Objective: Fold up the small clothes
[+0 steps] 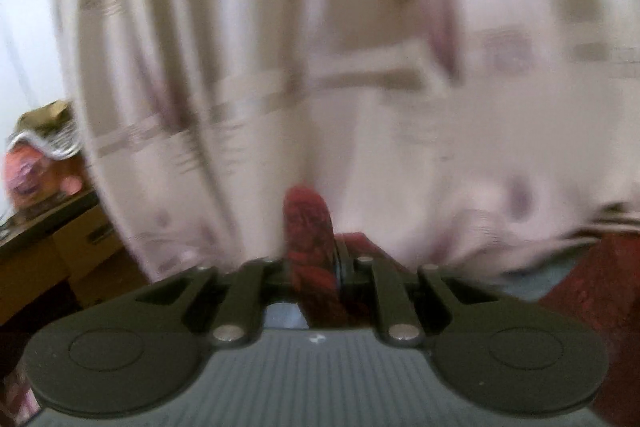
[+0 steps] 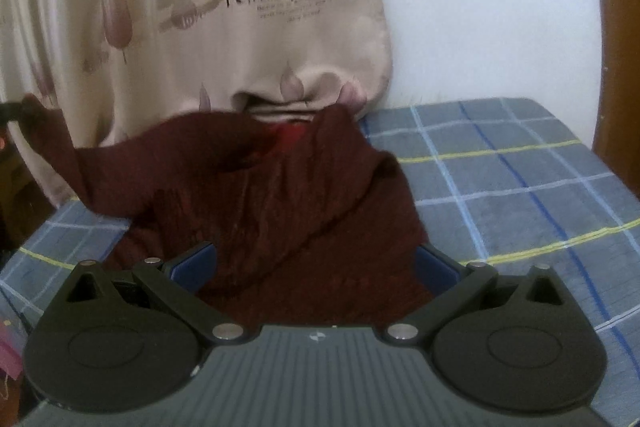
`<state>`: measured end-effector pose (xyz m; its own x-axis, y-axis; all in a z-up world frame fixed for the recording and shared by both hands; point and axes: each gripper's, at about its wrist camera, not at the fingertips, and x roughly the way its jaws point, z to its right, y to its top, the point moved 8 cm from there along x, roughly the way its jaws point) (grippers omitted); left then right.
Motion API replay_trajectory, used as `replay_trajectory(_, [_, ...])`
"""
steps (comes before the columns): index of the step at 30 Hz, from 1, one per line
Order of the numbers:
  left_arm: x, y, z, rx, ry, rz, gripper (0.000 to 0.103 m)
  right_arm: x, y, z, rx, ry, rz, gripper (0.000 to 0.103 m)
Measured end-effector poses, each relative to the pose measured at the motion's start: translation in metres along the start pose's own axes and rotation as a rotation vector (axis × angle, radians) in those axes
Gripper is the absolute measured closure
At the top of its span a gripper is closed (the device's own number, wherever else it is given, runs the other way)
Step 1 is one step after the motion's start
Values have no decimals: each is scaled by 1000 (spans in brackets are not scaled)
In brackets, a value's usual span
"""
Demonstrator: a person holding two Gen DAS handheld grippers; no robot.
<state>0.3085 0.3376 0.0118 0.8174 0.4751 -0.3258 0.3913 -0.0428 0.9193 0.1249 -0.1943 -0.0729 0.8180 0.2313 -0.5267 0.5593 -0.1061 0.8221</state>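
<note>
One dark red garment, rumpled, half-lifted

Garment spread on bed directly ahead of right gripper, between its fingers. Curtain behind garment. Garment fold pinched in left gripper, curtain beyond.

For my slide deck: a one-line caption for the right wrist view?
Open right tool poised over a dark red garment on the checked bedcover, patterned curtain behind.
</note>
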Motion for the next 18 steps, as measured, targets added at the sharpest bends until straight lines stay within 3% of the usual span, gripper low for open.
replay_trajectory(5, [59, -22, -26, -48, 115, -33, 87, 16, -5, -9, -7, -2, -37, 0])
replay_trajectory(9, [95, -51, -36, -80, 136, -70, 84, 25, -6, -18, -22, 19, -51, 0])
replay_trajectory(10, [100, -58, -39, -98, 137, -79, 78, 28, -7, -21, -30, 23, -56, 0])
replay_trajectory(11, [106, -64, -43, -117, 146, -93, 58, 30, -7, -24, -38, 28, -59, 0])
replay_trajectory(12, [109, -70, -49, -133, 169, -102, 32, 32, -7, -27, -46, 34, -61, 0])
replay_trajectory(14, [109, -77, -67, -174, 236, -72, 11, 36, -6, -32, -64, 44, -71, 0])
replay_trajectory(16, [110, -82, -89, -204, 297, -50, 9, 39, -7, -37, -83, 46, -79, 0])
replay_trajectory(18, [112, -89, -114, -234, 331, -84, 9, 40, -7, -41, -93, 51, -84, 0])
